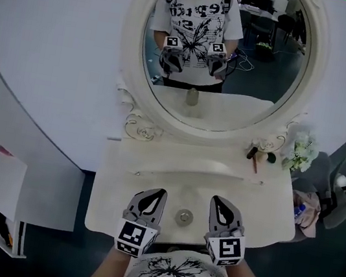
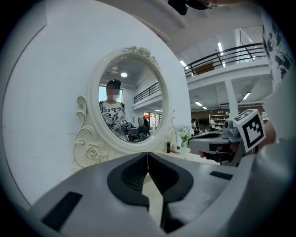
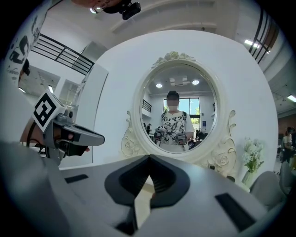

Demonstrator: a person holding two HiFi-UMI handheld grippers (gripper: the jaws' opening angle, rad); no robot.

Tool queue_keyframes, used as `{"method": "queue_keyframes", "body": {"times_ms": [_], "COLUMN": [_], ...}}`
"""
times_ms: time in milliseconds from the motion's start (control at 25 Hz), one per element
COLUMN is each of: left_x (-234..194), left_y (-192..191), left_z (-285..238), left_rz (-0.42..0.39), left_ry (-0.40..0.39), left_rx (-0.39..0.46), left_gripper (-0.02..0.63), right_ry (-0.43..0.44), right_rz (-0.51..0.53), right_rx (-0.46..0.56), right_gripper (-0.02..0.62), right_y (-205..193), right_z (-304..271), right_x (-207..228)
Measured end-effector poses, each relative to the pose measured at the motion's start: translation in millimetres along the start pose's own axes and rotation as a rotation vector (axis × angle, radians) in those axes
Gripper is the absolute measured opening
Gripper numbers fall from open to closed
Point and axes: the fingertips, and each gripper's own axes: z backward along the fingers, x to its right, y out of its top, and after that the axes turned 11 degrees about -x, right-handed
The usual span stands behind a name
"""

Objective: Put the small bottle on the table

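The white worktop (image 1: 120,178) is standing against a curved white wall (image 1: 53,29), carrying an oval mirror (image 1: 135,36) in a carved white frame. The small bottle (image 1: 184,217) is standing upright on the worktop near its front edge, seen from above, between the two grippers and touching neither. The left gripper (image 1: 159,193) and the right gripper (image 1: 217,201) are hovering over that edge, both closed on nothing. White flowers (image 1: 301,152) are sitting at the right rear corner, with a small dark container (image 1: 251,152) by the mirror's foot. The mirror is reflecting a large, lit hall.
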Motion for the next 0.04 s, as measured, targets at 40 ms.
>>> {"method": "queue_keyframes", "body": {"times_ms": [40], "left_x": [-1.0], "left_y": [-0.1], "left_z": [-0.1], "left_rz": [0.003], "left_ry": [0.0], "left_rx": [0.0], "left_gripper": [0.02], "right_ry": [0.001], "right_rz": [-0.007], "right_rx": [-0.001], "right_gripper": [0.017], "right_y": [0.9], "right_z": [-0.7], "right_x": [-0.2]}}
